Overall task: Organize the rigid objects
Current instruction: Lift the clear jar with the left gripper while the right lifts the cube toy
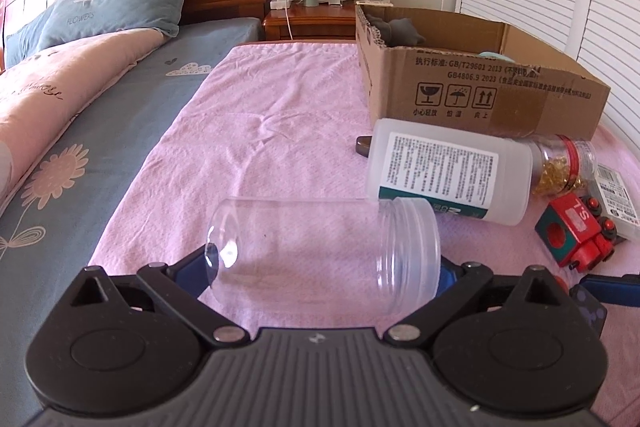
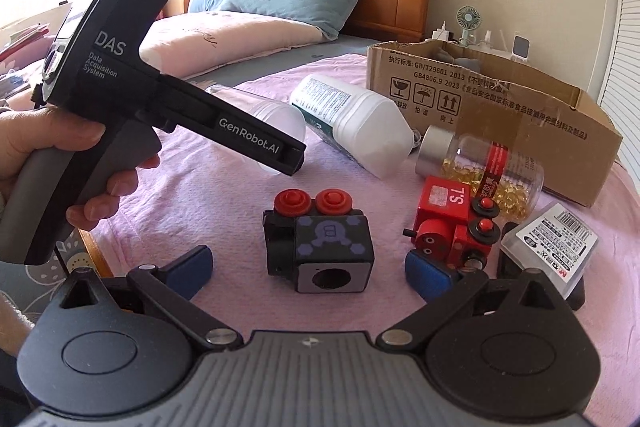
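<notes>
Here, on a pink towel (image 1: pixel 280 115) spread over a bed, the left hand-held gripper (image 1: pixel 324 267) stands with jaws wide apart around a clear jar (image 1: pixel 320 247) lying on its side, pads not pressing it. The right hand-held gripper (image 2: pixel 308 271) is likewise spread around a black toy block (image 2: pixel 320 247). The left tool's body reads "DAS Data Acquisition System" and "GenRobot.AI". A cardboard box (image 2: pixel 500 119) shows "GB4806.9 2023"; a red toy train (image 2: pixel 452 223) reads "S.T". The white bottle's (image 1: pixel 448 171) label is too small to read.
</notes>
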Demonstrator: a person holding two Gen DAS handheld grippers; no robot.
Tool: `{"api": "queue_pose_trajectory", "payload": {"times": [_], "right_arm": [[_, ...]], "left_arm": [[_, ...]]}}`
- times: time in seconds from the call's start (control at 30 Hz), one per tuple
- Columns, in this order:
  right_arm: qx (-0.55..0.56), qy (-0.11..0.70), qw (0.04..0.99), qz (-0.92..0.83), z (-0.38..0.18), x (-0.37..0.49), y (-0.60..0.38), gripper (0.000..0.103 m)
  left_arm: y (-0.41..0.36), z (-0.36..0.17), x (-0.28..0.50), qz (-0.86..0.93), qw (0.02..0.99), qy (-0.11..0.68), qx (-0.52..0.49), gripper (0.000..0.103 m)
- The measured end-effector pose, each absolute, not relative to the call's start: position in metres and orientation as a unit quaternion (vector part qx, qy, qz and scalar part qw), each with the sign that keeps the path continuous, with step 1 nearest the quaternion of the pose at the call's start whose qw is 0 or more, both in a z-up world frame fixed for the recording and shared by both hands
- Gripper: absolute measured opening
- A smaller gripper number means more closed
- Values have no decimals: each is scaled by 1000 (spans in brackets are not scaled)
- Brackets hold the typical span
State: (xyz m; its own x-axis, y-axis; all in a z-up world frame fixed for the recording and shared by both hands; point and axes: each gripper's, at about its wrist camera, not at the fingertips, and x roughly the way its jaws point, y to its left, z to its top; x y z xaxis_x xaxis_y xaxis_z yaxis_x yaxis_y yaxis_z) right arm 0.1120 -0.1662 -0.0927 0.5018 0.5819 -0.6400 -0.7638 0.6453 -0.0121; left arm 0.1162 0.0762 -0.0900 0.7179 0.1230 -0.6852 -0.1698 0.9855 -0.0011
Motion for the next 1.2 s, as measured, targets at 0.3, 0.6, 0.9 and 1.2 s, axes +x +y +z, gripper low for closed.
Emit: {"api": "queue_pose_trajectory", "payload": {"times": [0.3,0.6,0.9,1.2], "right_arm": [[-161,316,842,406,-89,118,-152,93],[-159,314,845,404,-85,120,-154,74],[-161,315,847,397,-83,122,-159,57],[-160,335,847,381,-76,126,-160,56]], "left_arm": [[81,-91,111,69,929,362,-34,96],[81,-88,101,70,927,368,-31,91],[82,-84,91,69,925,372,-37,91],[83,-70,88,39,922,386,-12,90]]}}
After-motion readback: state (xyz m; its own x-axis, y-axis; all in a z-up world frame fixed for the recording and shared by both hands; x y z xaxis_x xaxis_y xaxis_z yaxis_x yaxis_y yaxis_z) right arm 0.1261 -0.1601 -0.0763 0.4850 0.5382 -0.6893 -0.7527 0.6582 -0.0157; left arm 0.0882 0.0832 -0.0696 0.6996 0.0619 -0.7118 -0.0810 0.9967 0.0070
